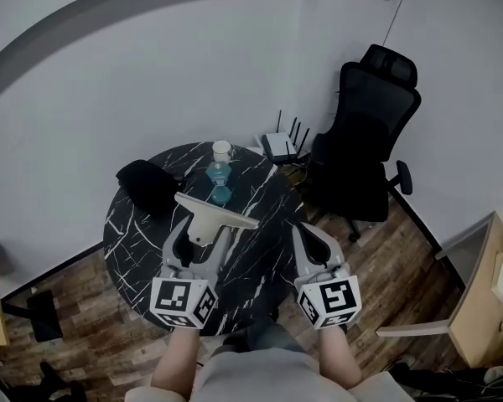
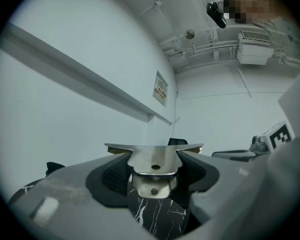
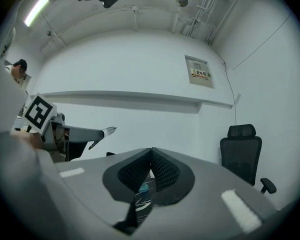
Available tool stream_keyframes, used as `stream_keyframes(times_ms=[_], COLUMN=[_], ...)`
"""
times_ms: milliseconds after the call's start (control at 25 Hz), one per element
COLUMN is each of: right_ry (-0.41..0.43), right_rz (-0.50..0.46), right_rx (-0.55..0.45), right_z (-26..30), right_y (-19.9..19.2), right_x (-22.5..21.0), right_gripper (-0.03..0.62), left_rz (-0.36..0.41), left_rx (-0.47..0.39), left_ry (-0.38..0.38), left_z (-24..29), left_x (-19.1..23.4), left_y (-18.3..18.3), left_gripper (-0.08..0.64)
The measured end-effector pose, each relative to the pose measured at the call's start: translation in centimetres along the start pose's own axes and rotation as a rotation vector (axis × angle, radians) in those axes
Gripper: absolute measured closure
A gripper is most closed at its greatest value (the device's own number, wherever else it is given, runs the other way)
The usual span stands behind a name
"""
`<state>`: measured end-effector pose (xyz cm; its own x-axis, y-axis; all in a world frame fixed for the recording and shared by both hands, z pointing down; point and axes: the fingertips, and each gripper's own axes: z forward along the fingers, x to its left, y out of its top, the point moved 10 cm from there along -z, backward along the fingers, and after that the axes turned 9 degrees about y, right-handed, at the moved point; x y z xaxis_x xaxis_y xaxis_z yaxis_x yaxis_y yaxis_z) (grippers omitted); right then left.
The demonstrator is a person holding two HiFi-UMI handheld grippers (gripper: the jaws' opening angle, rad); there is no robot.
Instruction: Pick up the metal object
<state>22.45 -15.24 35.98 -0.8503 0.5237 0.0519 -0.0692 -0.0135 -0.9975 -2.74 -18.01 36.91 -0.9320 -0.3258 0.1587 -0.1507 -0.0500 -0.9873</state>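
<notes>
We are counting two grippers, the left gripper [image 1: 203,234] and the right gripper [image 1: 302,233], one metal object [image 1: 216,212], one marble table [image 1: 134,233], one office chair [image 1: 365,141], one router [image 1: 281,146] and one cup [image 1: 222,151].

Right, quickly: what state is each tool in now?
Left tool: closed on the metal piece.
Right tool: shut, empty.
</notes>
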Motion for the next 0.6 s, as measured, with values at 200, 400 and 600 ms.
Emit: stream_keyframes(times_ms=[200, 400, 600], right_ry=[0.002, -0.008, -0.016], right_rz=[-0.013, -0.019, -0.023], right_rx=[-0.04, -0.062, -0.078], right_z=[-1.9, -3.5, -4.8], right_y=[0.8, 1.6, 1.9], right_x=[1.9, 3.3, 4.8], right_gripper=[0.597, 0.597, 0.597], left_rz=[-0.005, 0.015, 0.04], left_rx=[-0.049, -0.084, -0.11], left_ry=[0.032, 0.064, 0.09], left_z=[-3.0, -5.5, -8.0], left_x=[0.4, 0.6, 0.9], left_y=[1.1, 2.1, 2.6], left_gripper=[0.258, 0.258, 0.258])
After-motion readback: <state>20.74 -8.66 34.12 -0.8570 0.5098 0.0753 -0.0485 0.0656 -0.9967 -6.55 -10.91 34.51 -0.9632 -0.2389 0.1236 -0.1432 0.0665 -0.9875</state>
